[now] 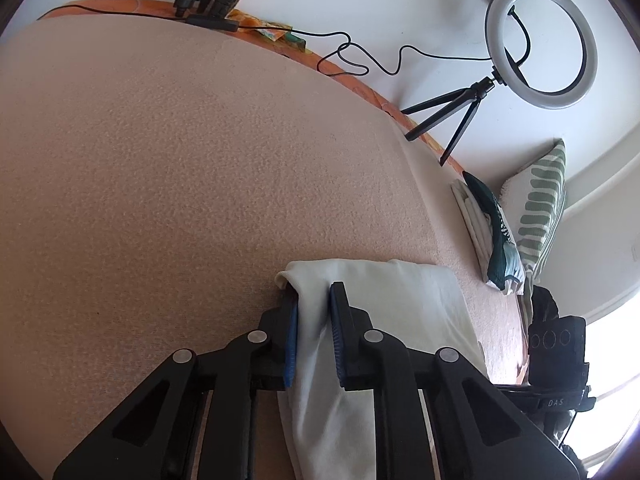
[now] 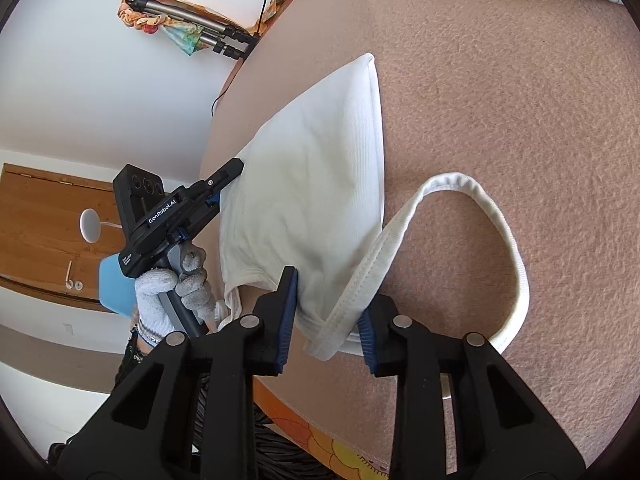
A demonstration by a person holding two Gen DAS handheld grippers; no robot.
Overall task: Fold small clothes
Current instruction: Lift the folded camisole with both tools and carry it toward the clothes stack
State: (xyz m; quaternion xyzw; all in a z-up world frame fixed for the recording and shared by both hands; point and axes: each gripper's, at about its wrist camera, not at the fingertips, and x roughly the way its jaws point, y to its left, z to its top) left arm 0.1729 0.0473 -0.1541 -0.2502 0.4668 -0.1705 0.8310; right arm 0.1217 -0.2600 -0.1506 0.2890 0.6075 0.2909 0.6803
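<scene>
— So, where's the white garment (image 2: 316, 168)?
— On the pink blanket (image 2: 500, 120), near edge. My left gripper (image 1: 314, 320) and right gripper (image 2: 326, 304) are both clamped on it.
— Anything nearby?
— Ring light (image 1: 540, 46) and folded clothes (image 1: 486, 228), far right, well apart.

a room in a home, likely a bedroom, set up for filming. a wide surface under a pinkish fleece blanket (image 1: 200, 180) meets white walls, with a striped green cushion (image 1: 544, 216) and folded clothes (image 1: 488, 232) at one end. a ring light (image 1: 540, 44) on a small tripod stands nearby, and a wooden door (image 2: 44, 232) shows beyond.
</scene>
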